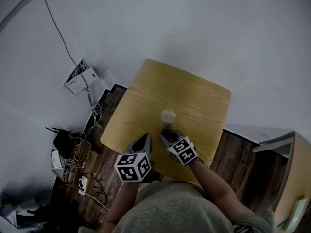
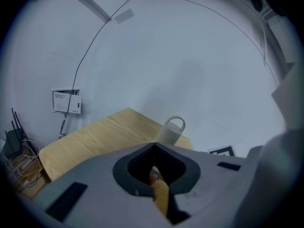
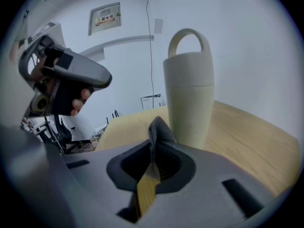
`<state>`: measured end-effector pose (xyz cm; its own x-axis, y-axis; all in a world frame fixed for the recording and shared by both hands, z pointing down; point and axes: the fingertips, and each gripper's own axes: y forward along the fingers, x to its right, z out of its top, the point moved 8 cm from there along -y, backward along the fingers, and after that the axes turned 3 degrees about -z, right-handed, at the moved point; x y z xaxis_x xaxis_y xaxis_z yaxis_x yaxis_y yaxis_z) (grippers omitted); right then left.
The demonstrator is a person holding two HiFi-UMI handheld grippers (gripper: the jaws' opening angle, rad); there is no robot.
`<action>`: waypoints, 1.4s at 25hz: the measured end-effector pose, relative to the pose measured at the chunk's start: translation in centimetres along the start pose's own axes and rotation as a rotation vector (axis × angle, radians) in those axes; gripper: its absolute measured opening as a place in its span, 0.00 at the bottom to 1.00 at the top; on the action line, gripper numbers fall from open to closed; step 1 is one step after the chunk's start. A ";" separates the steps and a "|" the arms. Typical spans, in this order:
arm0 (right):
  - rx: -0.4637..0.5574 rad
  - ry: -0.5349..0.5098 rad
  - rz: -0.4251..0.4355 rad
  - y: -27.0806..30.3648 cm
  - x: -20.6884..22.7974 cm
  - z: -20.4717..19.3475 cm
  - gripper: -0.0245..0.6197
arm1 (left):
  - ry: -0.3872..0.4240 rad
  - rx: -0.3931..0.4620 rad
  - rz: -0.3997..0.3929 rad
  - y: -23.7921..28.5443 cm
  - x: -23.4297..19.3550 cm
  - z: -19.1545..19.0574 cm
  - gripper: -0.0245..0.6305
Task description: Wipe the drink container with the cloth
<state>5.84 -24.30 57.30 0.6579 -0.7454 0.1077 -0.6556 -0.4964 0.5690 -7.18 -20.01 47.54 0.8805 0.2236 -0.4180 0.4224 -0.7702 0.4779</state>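
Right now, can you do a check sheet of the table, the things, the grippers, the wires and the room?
Surface: wooden table, holds only the cup.
Job's things: pale cup with loop handle, upright; grey cloth close to it.
Clutter: nothing seen on the table.
Grippers: left gripper jaws together, empty; right gripper jaws shut on cloth.
Cables: tangle on floor, left; one cable runs up the wall.
Surroundings: white wall, box, dark floor.

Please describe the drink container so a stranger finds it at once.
Find the wooden table by the white wall. Near its middle, just beyond the right gripper, stands the drink container. It is the only upright thing there: a cream tumbler with a loop handle.
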 end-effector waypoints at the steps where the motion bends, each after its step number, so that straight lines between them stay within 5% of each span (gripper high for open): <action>1: 0.012 -0.004 0.011 -0.2 -0.4 0.3 0.06 | -0.002 0.000 0.003 -0.1 -0.1 -0.1 0.04; 10: 0.197 -0.077 0.135 -3.4 -3.9 5.3 0.06 | -0.010 0.020 0.026 -0.7 -0.8 0.1 0.04; 17: 0.304 -0.113 0.094 -5.3 -3.5 9.0 0.06 | -0.005 0.017 0.020 -0.9 -0.7 0.0 0.04; 28: 0.242 -0.052 -0.078 -4.2 -1.3 8.6 0.06 | -0.001 0.009 0.006 -1.0 -0.4 -0.1 0.04; 35: 0.177 0.007 -0.114 -3.3 -1.3 6.7 0.06 | -0.006 0.004 0.009 -1.2 -0.6 -0.3 0.04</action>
<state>4.70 -24.65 49.81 0.7337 -0.6771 0.0563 -0.6310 -0.6482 0.4262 -8.17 -19.02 47.47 0.8830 0.2125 -0.4186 0.4134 -0.7745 0.4787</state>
